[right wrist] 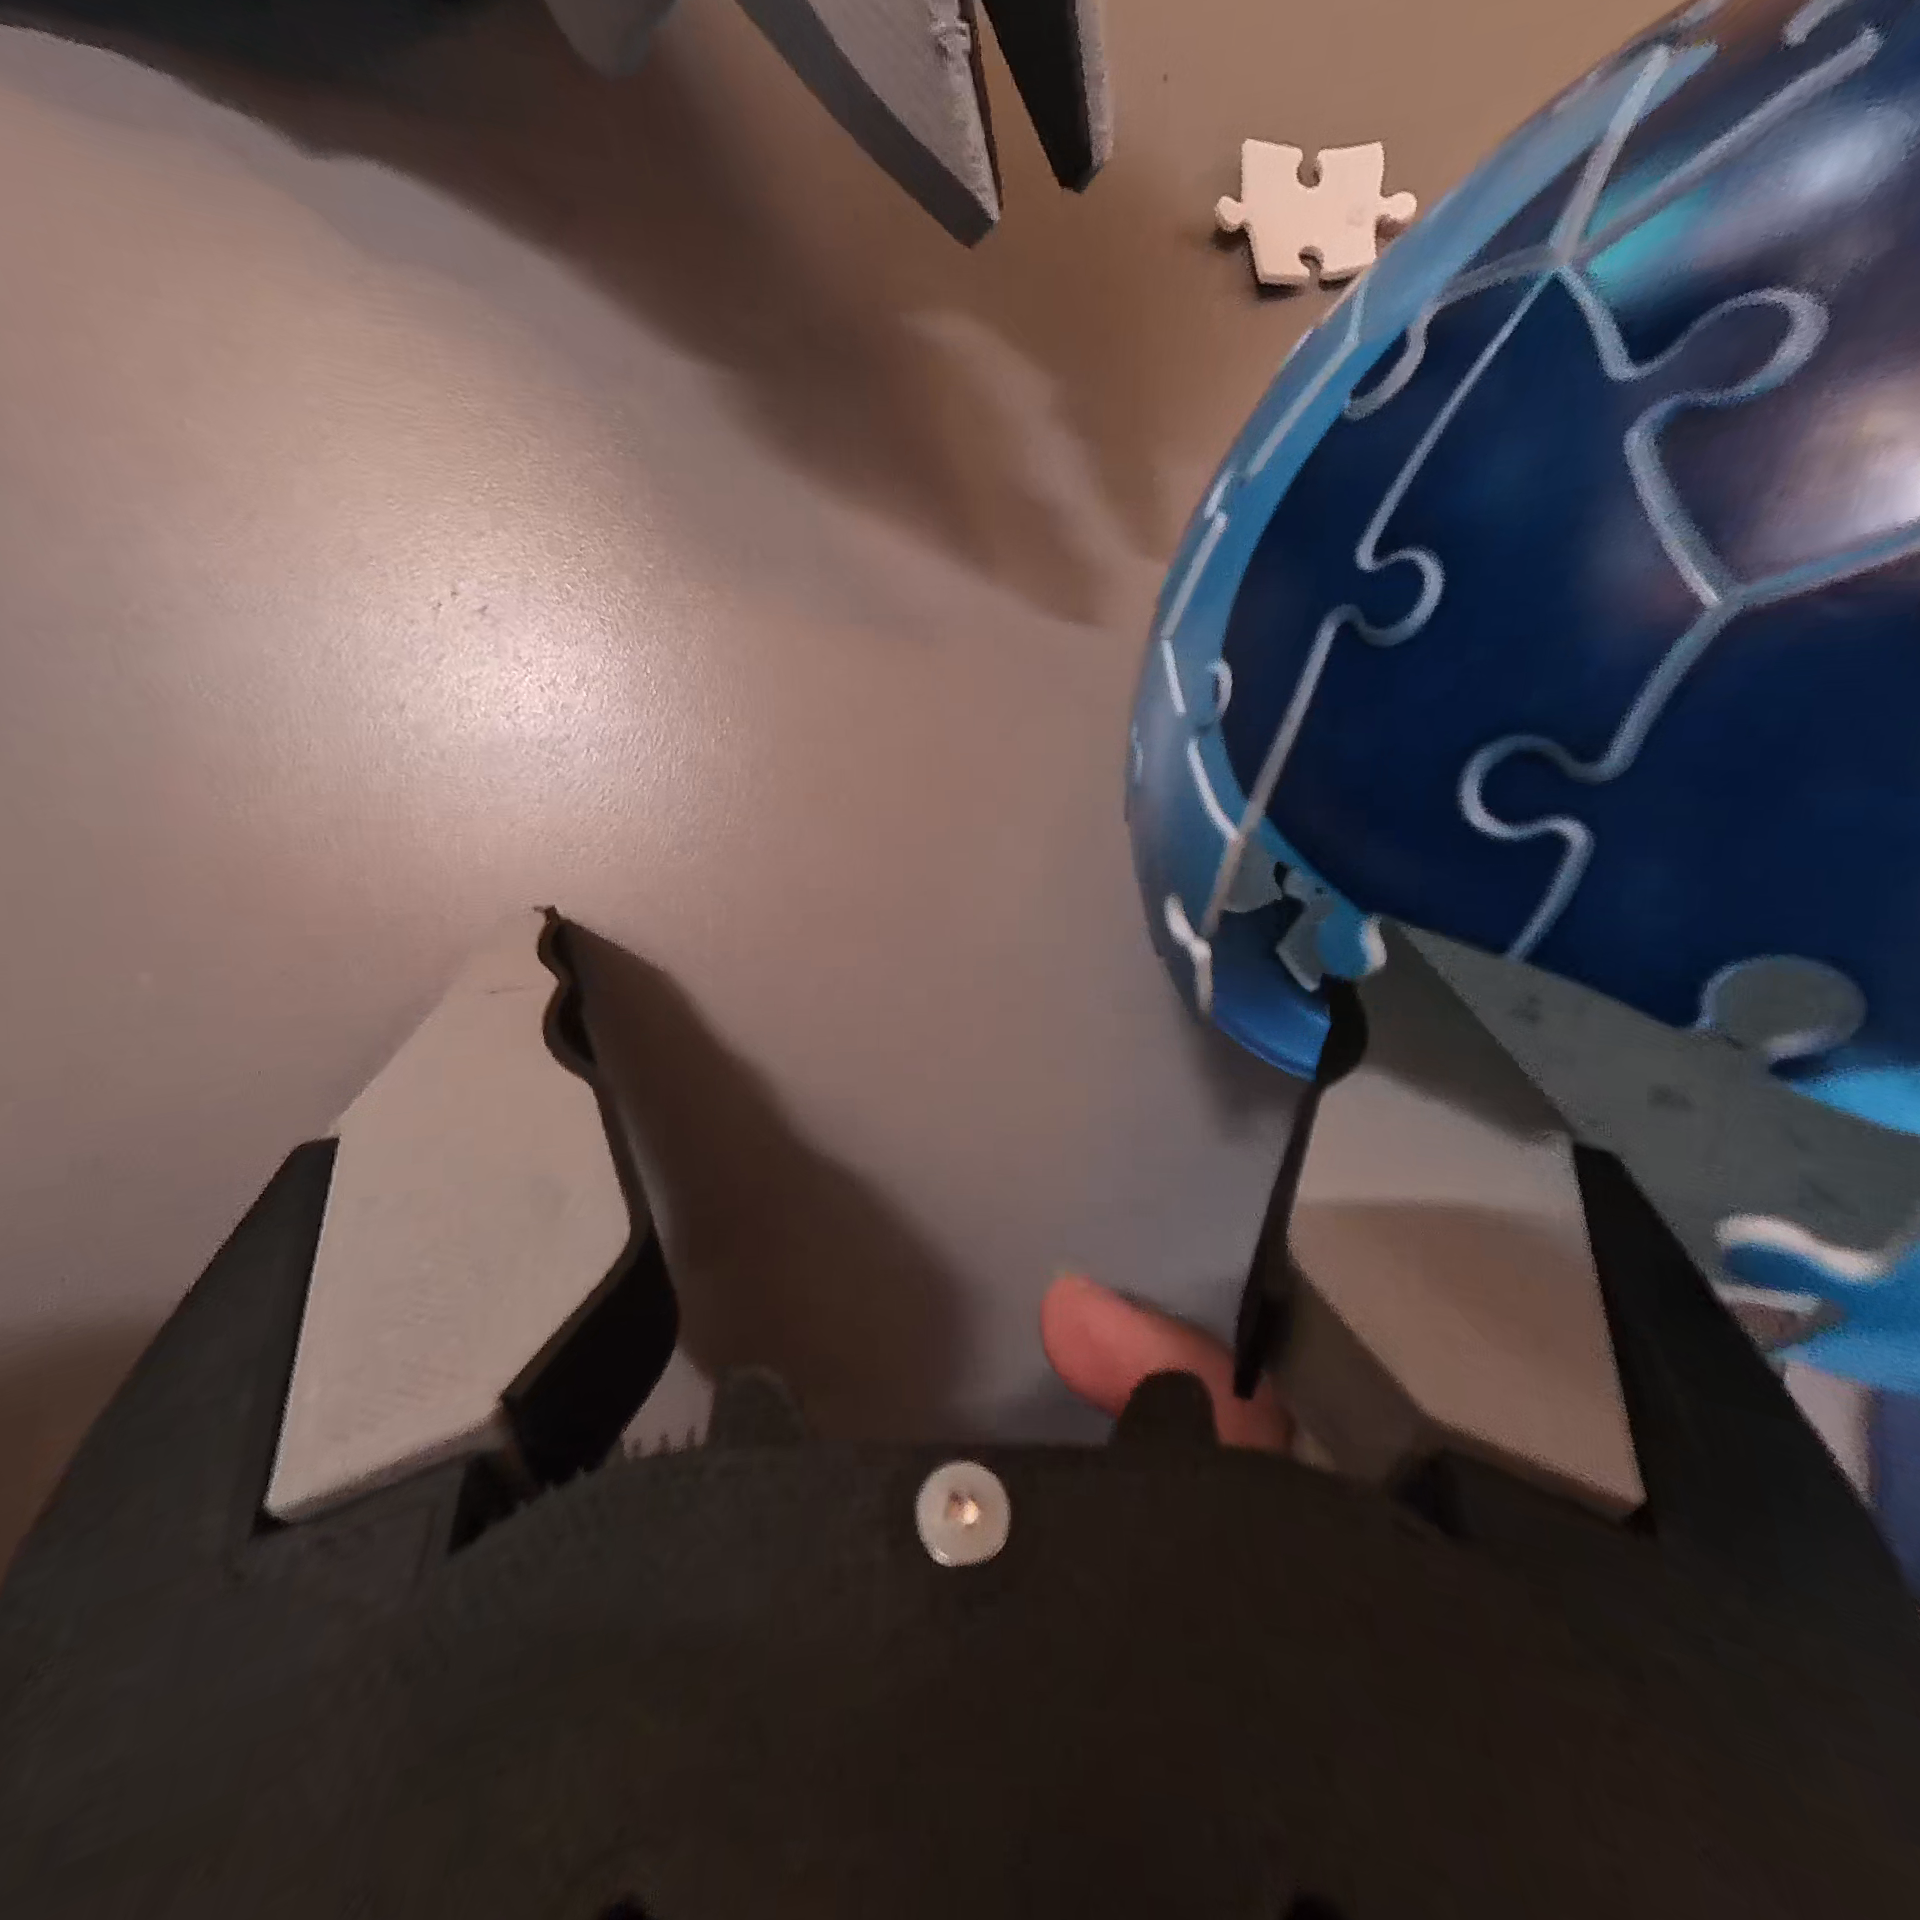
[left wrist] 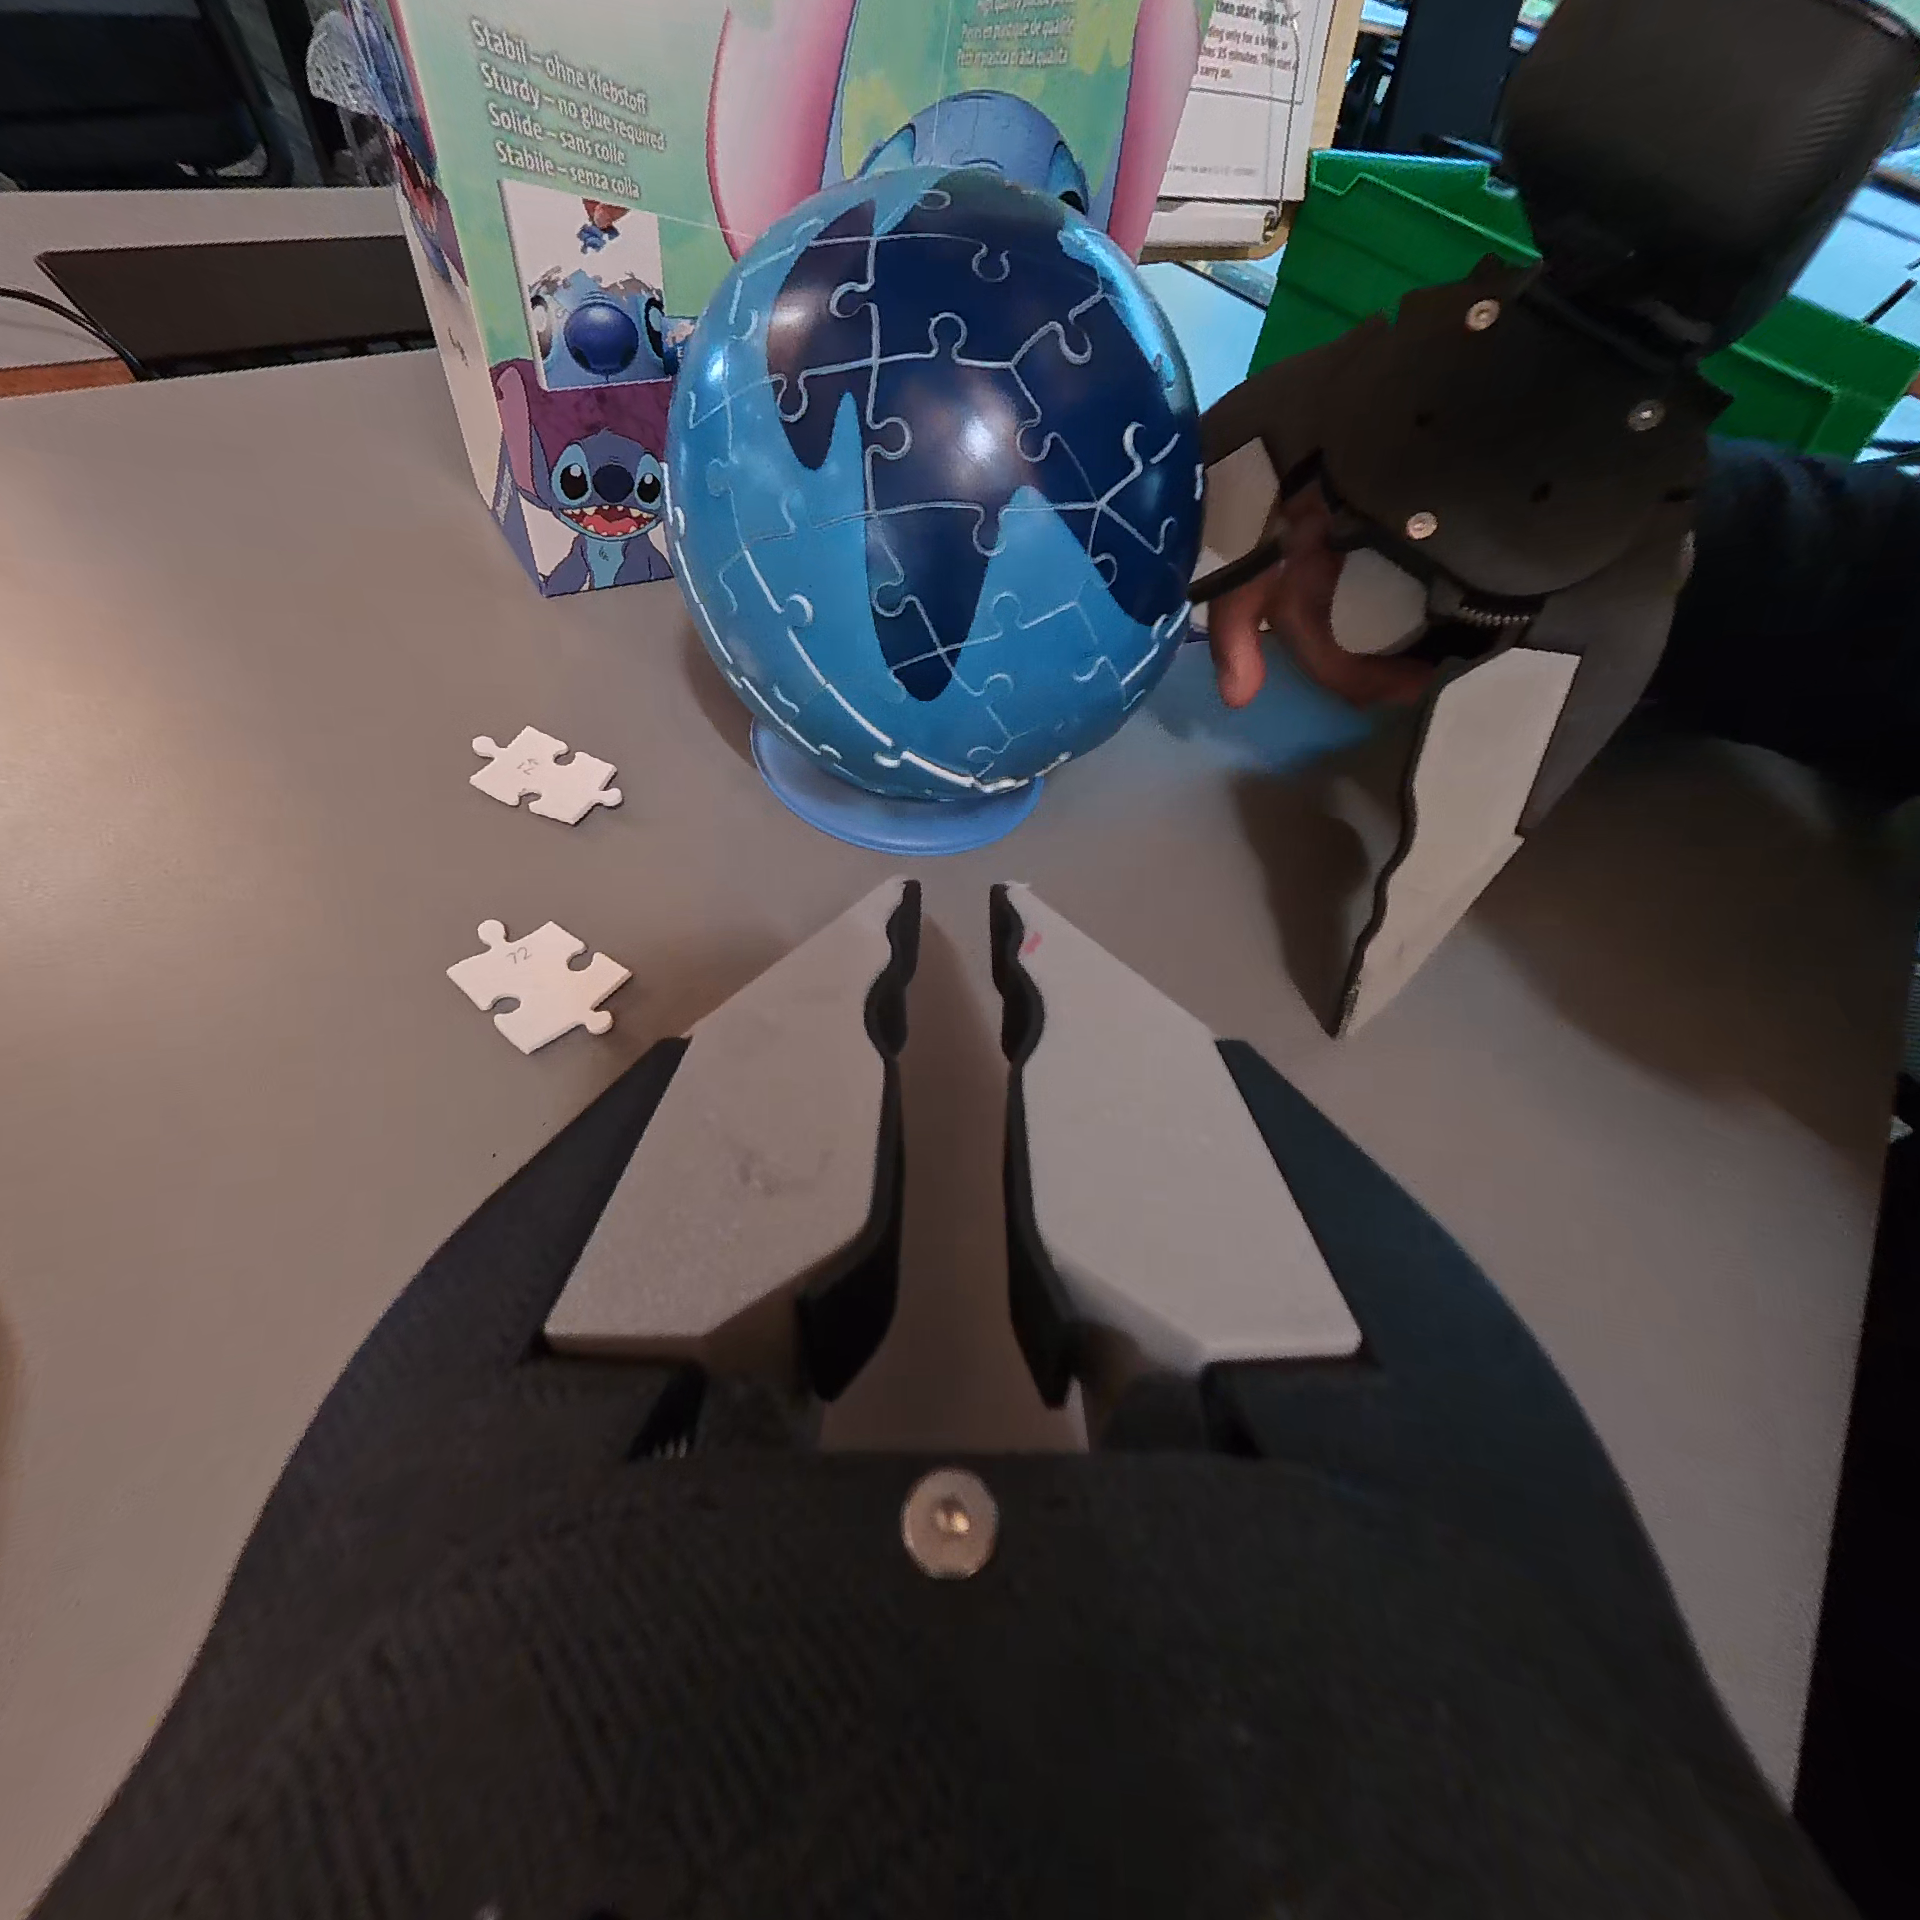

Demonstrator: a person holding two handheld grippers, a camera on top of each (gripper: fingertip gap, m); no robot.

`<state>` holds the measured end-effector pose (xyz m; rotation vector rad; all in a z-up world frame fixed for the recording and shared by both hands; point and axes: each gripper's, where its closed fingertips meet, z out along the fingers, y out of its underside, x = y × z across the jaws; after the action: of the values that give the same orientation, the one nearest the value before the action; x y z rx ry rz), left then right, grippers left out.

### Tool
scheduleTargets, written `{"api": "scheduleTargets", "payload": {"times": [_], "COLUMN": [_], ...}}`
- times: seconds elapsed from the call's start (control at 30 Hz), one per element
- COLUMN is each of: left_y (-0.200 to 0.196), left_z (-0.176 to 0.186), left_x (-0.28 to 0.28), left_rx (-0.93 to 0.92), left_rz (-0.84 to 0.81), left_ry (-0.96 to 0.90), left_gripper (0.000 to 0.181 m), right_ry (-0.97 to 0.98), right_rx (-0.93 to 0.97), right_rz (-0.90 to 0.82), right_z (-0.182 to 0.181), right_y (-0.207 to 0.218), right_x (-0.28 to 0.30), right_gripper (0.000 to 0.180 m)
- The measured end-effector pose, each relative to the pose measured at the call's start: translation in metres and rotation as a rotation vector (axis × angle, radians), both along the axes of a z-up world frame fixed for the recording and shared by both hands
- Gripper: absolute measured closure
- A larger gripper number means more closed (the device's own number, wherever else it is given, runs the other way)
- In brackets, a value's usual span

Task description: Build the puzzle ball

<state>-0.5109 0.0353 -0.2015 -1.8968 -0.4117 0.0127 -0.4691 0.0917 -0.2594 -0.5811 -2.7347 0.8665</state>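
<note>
The puzzle ball (left wrist: 935, 499) sits on its blue ring stand (left wrist: 899, 821) toward the far edge of the table (left wrist: 260, 1195), before the puzzle box (left wrist: 582, 260). Two loose pieces (left wrist: 540, 883) lie face down at its left. The left gripper (left wrist: 954, 904) hovers nearly closed, holding nothing. The right gripper (right wrist: 935, 966) is spread wide and empty beside the ball. Judged light, glossy and apt to separate: support the shell low; lift pieces by their edges.
</note>
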Motion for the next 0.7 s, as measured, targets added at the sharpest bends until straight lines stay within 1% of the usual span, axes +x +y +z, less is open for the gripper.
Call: {"api": "scheduleTargets", "payload": {"times": [0.13,0.3,0.5,0.6,0.7], "left_y": [0.0,0.0,-0.001,0.0,0.0], "left_z": [0.001,0.002,0.002,0.002,0.002], "left_x": [0.0,0.0,0.001,0.0,0.001], "left_rx": [0.009,0.014,0.014,0.016,0.019], "left_rz": [0.002,0.002,-0.003,-0.004,-0.005], "left_ry": [0.005,-0.001,-0.002,-0.005,-0.01], "left_gripper": [0.17,0.17,0.17,0.17,0.17], "right_ry": [0.003,0.006,-0.012,0.003,-0.003], "right_rx": [0.012,-0.003,-0.072,-0.086,-0.142], "right_rz": [-0.019,-0.014,-0.029,-0.031,-0.027], "right_z": [0.003,0.003,0.009,0.017,0.027], "right_y": [0.004,0.002,0.001,0.006,0.007], "right_x": [0.004,0.007,0.005,0.006,0.008], "right_gripper": [0.046,0.045,0.046,0.049,0.048]}}
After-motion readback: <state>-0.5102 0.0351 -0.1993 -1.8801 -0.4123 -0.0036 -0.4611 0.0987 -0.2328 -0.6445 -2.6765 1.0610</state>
